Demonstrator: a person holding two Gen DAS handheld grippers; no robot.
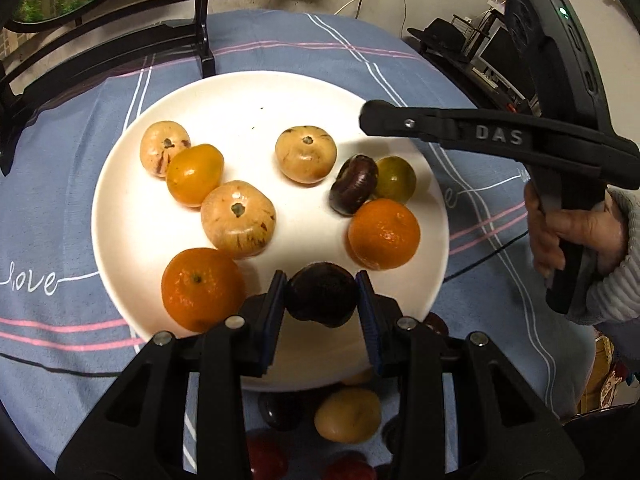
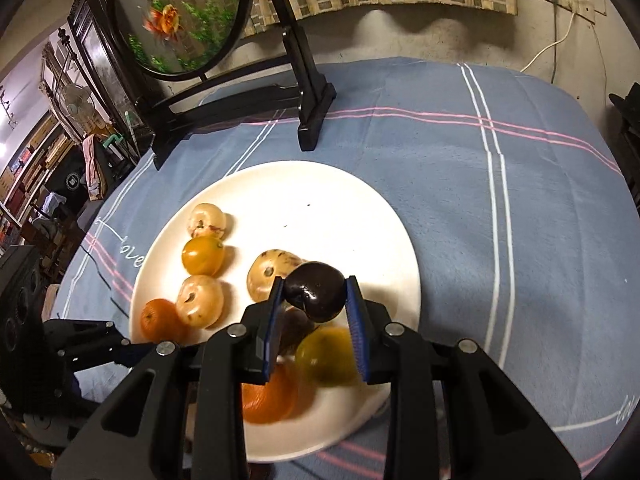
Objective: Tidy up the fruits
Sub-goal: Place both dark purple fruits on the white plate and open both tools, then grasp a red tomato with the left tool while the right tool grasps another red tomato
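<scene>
Holding one dark fruit [image 1: 322,300] low in the frame over the white plate [image 1: 240,96], the left gripper [image 1: 322,292] is clamped across its middle; the right gripper [image 2: 316,292] likewise pinches another dark fruit [image 2: 316,290] at center. Both look light, smooth, slippery and bruisable.

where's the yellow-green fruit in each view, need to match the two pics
Left wrist view: the yellow-green fruit lies on the right side of the white plate, touching a dark purple fruit, above an orange.
Right wrist view: the same fruit is low in the centre, blurred, between the right tongs' fingers.
Shared landmark: the black stand foot beyond the plate.
</scene>
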